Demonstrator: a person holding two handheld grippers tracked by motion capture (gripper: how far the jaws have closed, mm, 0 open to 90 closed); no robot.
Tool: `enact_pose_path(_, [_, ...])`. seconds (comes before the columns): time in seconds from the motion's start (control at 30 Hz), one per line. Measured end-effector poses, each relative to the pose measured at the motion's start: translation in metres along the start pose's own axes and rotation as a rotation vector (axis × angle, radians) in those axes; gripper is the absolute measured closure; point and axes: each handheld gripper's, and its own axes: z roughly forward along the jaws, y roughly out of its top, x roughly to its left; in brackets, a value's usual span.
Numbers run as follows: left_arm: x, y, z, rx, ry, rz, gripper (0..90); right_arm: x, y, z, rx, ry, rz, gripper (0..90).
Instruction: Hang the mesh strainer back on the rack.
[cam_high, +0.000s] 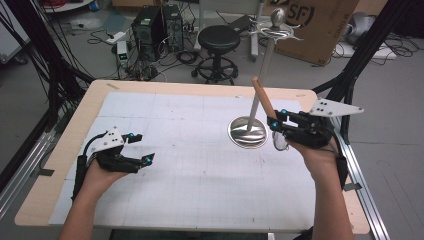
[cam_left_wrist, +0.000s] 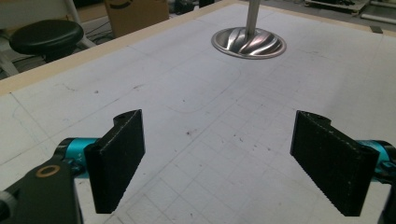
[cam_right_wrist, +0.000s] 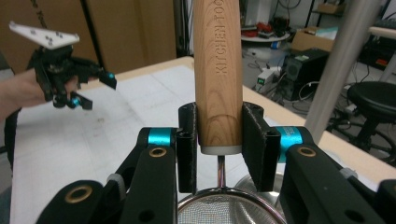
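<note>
"KITCHEN TOO…" on wooden handle (cam_right_wrist: 218, 70)

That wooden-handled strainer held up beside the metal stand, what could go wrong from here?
1. The right gripper grips the strainer only at the bottom end of its wooden handle, so the long handle might tip or slip between the fingers.
2. The strainer hangs close to the stand's pole; a careless swing could knock the stand over.
3. The left gripper, open and holding nothing, is too far off to steady either.
</note>
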Motion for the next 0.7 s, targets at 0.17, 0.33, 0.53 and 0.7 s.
enact_pose_path(0.17, [0.0, 0.0, 0.0, -0.002, 0.0, -0.003, 18.4, -0.009, 0.012, -0.013, -0.04, -0.027, -0.01, 68.4])
enact_pose_path(0.33, [-0.001, 0.0, 0.001, 0.001, -0.003, -0.002, 18.4, -0.019, 0.02, -0.025, -0.088, -0.045, -0.004, 68.4])
enact_pose_path(0.53, [0.0, 0.0, 0.001, 0.003, -0.003, -0.002, 18.4, -0.031, 0.027, -0.035, -0.106, -0.078, -0.002, 68.4])
enact_pose_path(0.7, [-0.001, -0.001, 0.002, 0.008, -0.005, -0.001, 18.4, -0.039, 0.033, -0.042, -0.104, -0.116, -0.006, 68.4])
